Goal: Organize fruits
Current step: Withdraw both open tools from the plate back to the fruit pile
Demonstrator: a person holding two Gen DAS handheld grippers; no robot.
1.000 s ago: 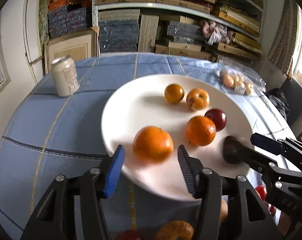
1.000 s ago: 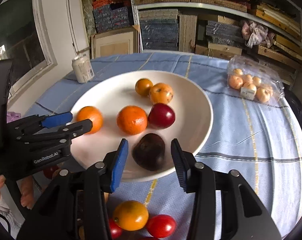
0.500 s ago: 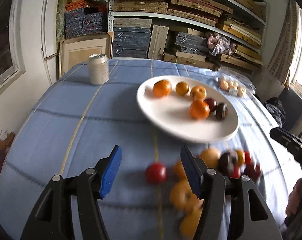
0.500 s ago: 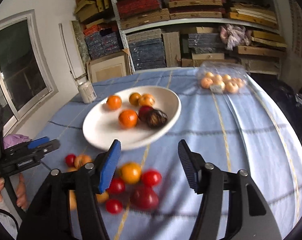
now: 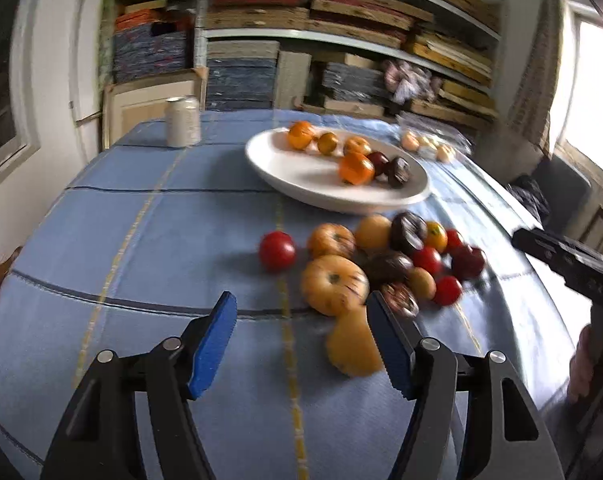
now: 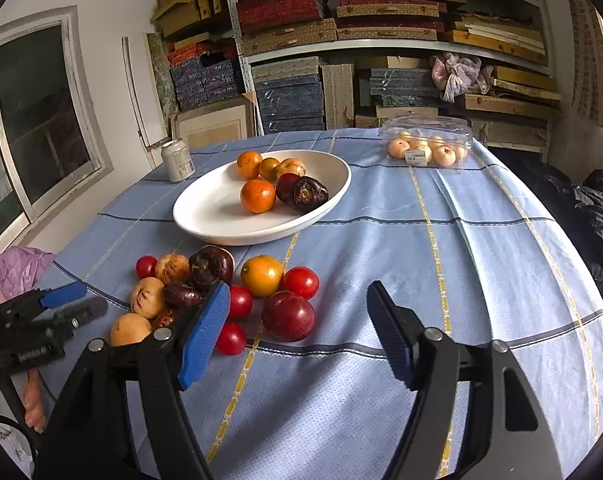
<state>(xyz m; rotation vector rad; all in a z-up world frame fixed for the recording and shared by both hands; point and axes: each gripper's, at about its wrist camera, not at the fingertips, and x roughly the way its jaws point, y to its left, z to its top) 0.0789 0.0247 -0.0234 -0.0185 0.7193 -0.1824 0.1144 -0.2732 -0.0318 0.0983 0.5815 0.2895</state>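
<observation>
Across the blue checked tablecloth point(image 6: 441, 208) the scene runs from large to small: the white plate point(image 6: 205, 216) sits toward the far side with six fruits already on it, two oranges point(image 6: 257, 196) among them and a dark wrinkled fruit point(image 6: 308, 194) at the near right. Just in front of the plate, a loose pile of fruit point(image 6: 221, 292) waits on the cloth: pale yellow ones, dark ones, a big red plum point(image 6: 288, 315) and small red tomatoes point(image 6: 300, 282). A drink can point(image 6: 177, 161) and a clear punnet point(image 6: 427, 142) stand well back.

The left gripper point(image 5: 301, 332) hangs over the near edge of the pile, jaws spread wide and empty, a yellow fruit point(image 5: 351, 346) between them. The right gripper point(image 6: 297, 328) is likewise wide and empty (its left finger overlaps the pile in view).

The fruits touch one another, so I judge that closing on one could nudge its round neighbours into rolling toward the table edge; soft tomatoes could also bruise under a hard squeeze.

A second ago both grippers were over the plate, straddling an orange and the dark fruit; since then they have drawn back to the pile.
</observation>
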